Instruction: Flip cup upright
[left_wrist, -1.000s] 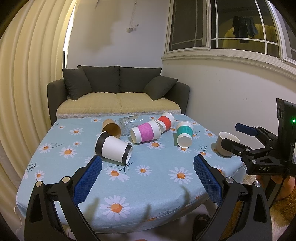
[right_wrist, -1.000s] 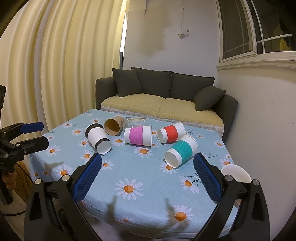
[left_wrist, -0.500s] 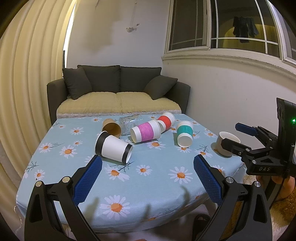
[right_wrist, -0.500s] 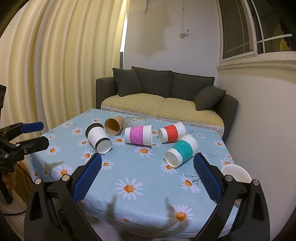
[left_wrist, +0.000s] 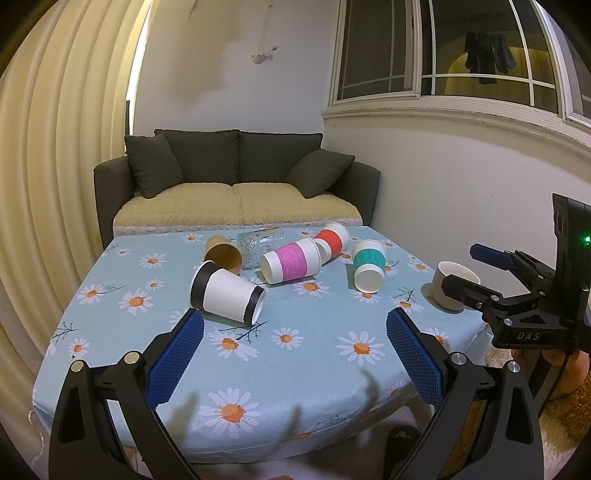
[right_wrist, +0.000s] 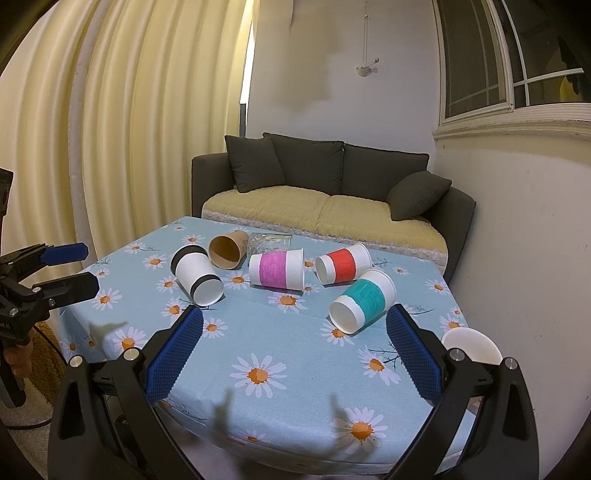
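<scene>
While both claws gape empty, the right claw (left_wrist: 476, 269) body reads "DAS".

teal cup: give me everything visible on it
The teal cup is a white, paper-looking cup with a teal band, textured like yarn, round its middle. It lies on its side on the daisy tablecloth, tilted, with its closed base toward the cameras; the mouth faces away, so the inside is hidden. It sits toward the right of the table, apart from the red cup behind it. Nothing grips it. The right tongs are open, short of it.
</scene>
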